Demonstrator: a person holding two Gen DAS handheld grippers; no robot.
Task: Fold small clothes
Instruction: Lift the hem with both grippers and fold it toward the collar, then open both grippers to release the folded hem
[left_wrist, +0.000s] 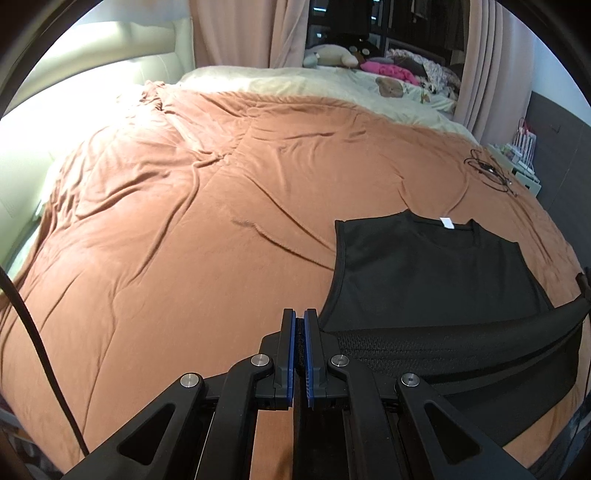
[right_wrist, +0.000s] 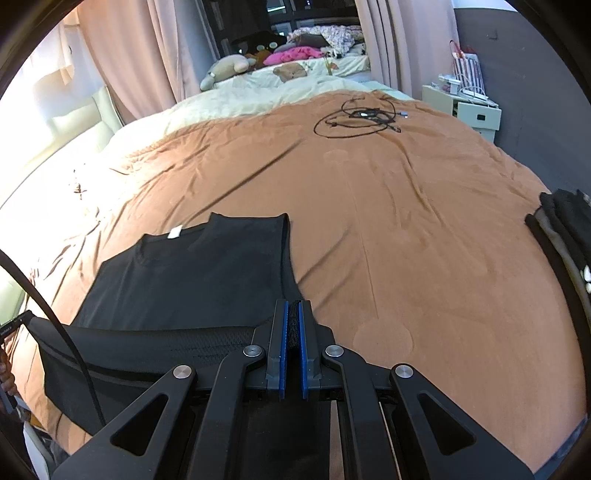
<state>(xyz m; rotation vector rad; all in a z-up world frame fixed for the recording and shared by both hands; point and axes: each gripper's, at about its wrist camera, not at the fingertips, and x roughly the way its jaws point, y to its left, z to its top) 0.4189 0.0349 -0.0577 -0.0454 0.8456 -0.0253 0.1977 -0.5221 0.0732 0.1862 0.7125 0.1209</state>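
A small black sleeveless top (left_wrist: 436, 273) lies on the brown bedspread (left_wrist: 184, 221), neck and white label (left_wrist: 447, 223) pointing away. Its bottom hem (left_wrist: 461, 343) is lifted off the bed and stretched between both grippers. My left gripper (left_wrist: 299, 321) is shut on the hem's left corner. My right gripper (right_wrist: 291, 314) is shut on the hem's right corner; the top (right_wrist: 192, 280) lies to its left on the bedspread (right_wrist: 406, 240). The lifted hem (right_wrist: 166, 343) runs left toward the other gripper.
A tangle of black cables (right_wrist: 362, 118) lies on the bedspread further back. A pile of folded dark clothes (right_wrist: 565, 229) sits at the right edge. Stuffed toys (right_wrist: 229, 70) and pink clothes (right_wrist: 295, 55) lie at the far end. A white bedside unit (right_wrist: 465, 107) stands to the right.
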